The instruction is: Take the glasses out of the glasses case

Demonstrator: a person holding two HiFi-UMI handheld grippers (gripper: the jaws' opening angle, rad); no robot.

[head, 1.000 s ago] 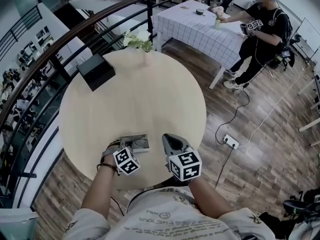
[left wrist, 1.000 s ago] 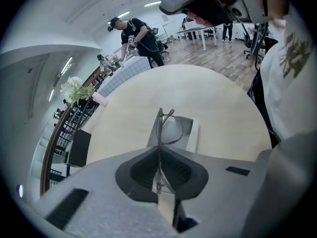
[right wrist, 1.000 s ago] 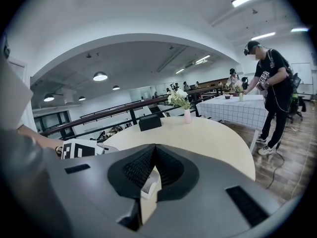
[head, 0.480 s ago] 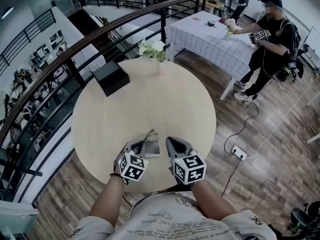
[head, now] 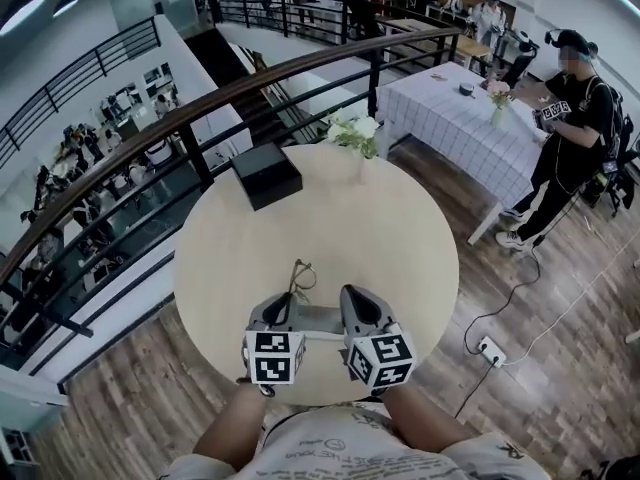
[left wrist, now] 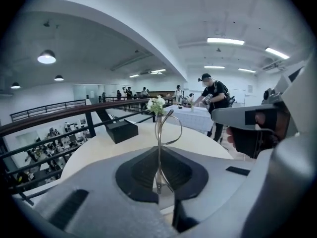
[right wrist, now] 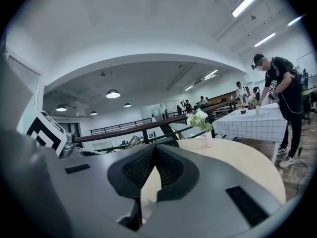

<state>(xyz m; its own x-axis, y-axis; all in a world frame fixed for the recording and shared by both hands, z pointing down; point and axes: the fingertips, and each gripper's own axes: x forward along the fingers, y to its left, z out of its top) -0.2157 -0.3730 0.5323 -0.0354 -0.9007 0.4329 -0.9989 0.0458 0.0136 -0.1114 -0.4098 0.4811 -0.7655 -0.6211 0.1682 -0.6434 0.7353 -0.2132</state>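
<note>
My left gripper (head: 287, 300) is shut on thin wire-framed glasses (head: 300, 276) and holds them over the near part of the round pale table (head: 400, 238). In the left gripper view the glasses (left wrist: 168, 128) stand upright out of the closed pads of the left gripper (left wrist: 158, 172), one lens ring showing. A pale grey glasses case (head: 318, 318) lies on the table between the two grippers. My right gripper (head: 352, 296) sits just right of the case. Its jaws (right wrist: 154, 157) are closed, with nothing visible between them.
A black box (head: 265, 175) sits at the table's far left edge and a vase of white flowers (head: 355, 133) at its far edge. A dark railing (head: 200, 158) curves behind. A checked-cloth table (head: 470, 128) and a standing person (head: 570, 118) are at the right.
The left gripper has lifted the glasses out of the case and brought them up in front of it. Both grippers have drawn closer together over the table's near edge.
</note>
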